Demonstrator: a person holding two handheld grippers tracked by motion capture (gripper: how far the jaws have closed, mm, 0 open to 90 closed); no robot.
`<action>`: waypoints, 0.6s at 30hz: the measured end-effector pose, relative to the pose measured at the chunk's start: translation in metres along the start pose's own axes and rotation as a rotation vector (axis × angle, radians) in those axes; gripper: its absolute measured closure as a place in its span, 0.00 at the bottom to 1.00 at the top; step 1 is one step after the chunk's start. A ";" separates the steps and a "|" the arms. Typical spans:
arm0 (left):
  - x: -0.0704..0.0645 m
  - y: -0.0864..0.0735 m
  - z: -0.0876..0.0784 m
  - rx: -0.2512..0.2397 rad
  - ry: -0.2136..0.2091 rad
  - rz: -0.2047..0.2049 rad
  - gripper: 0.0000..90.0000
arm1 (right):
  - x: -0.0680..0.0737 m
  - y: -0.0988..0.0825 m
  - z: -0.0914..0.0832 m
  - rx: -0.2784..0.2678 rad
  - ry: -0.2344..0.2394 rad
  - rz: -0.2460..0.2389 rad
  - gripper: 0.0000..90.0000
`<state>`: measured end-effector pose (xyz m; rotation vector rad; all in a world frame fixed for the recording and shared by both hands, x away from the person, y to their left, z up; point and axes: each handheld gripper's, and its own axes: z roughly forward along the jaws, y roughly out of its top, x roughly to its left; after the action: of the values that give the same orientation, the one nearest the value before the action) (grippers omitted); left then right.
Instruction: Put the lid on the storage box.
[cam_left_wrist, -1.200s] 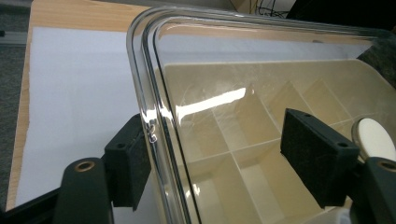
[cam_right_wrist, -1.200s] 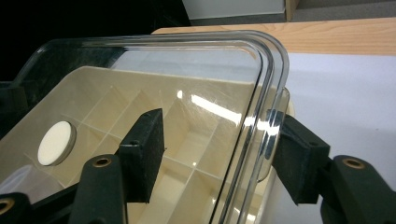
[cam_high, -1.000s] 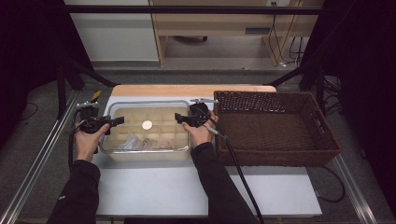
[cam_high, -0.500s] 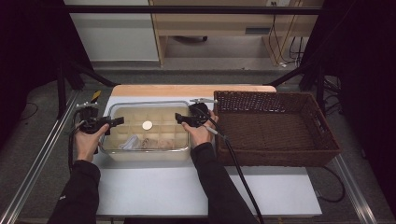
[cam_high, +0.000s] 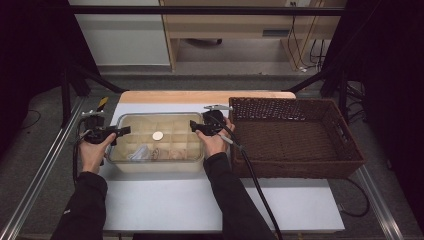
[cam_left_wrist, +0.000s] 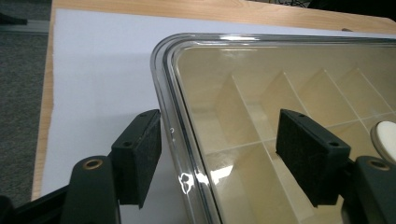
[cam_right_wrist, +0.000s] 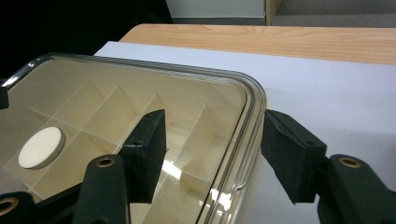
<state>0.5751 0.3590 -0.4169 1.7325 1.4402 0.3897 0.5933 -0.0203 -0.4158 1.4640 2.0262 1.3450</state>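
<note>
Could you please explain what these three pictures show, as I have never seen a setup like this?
A person sits at a table and holds a hand-operated two-jaw gripper in each hand; there is no robot arm. The high view looks down from above: the left gripper and the right gripper sit at opposite short ends of a clear plastic box with inner dividers and a lid. The other two pictures come from cameras riding on the grippers. In each gripper view the black pads stand either side of the box rim, open and not pressing; the right jaws have just been closing slightly. A white disc lies on the box. A brown wicker basket stands to the right, on a white sheet.
</note>
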 end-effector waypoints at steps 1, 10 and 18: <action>0.000 0.000 -0.002 -0.005 -0.005 -0.004 0.35 | 0.000 0.000 -0.001 0.001 0.002 0.001 0.46; -0.012 0.003 -0.024 -0.065 -0.021 0.033 0.36 | 0.007 0.003 -0.010 -0.009 0.028 -0.014 0.46; -0.041 0.000 -0.050 -0.119 -0.065 0.104 0.42 | 0.012 0.006 -0.038 -0.008 0.060 -0.065 0.51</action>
<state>0.5283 0.3409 -0.3756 1.7129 1.2592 0.4609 0.5656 -0.0290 -0.3880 1.3576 2.0845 1.3850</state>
